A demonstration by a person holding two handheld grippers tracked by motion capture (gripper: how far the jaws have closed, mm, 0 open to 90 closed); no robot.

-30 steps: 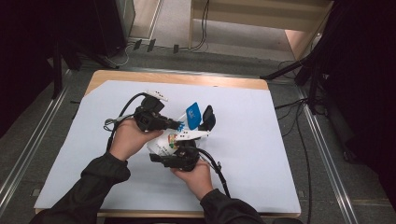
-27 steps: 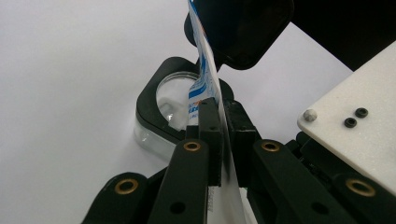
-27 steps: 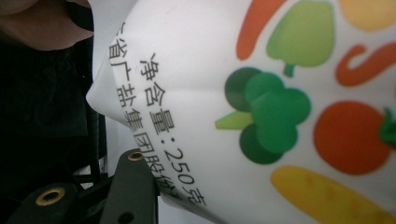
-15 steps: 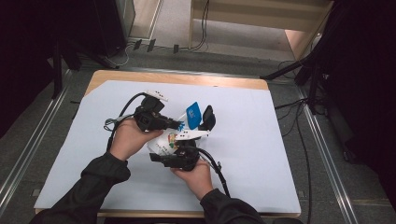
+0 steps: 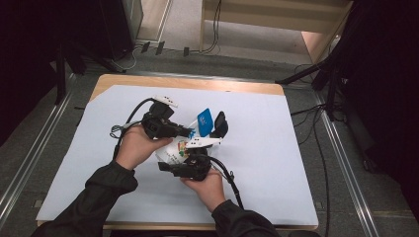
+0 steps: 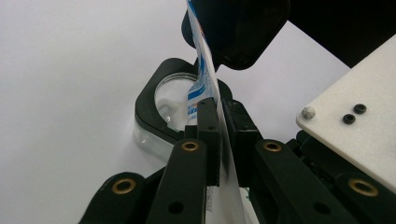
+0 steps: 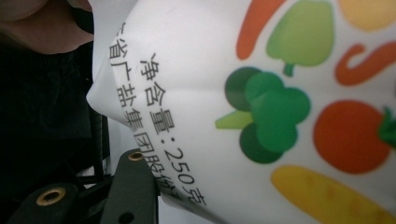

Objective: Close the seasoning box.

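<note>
Against the high view of half a second and a second ago, nothing has visibly shifted: both hands, both grippers and the bag sit in the same places over the middle of the worktop [image 5: 276, 163], a wooden top covered by a pale sheet. The left hand [image 5: 136, 145] reaches in from the lower left with its dark sleeve, wrapped around the left gripper [image 5: 190, 132], which points to the right toward the blue top edge of the soft white plastic bag printed with vegetables and blue lettering [image 5: 203, 120]. In the left gripper view the jaws are pressed onto a thin upright edge of that bag [image 6: 208, 91], pinching it between them, and beyond them a round clear dish set in a black frame [image 6: 163, 109] lies on the white sheet, just behind the bag. The right hand [image 5: 210, 187] comes in from the bottom centre, palm up, holding the right gripper [image 5: 185, 158] low against the bag's lower part. The right gripper view sits very close on the bag's printed face [image 7: 261, 107], with broccoli, tomato and black characters; one black jaw rises at lower left beside the bag, and whether these jaws are pinching it I cannot tell. The bag hangs between the two grippers, above the sheet.
</note>
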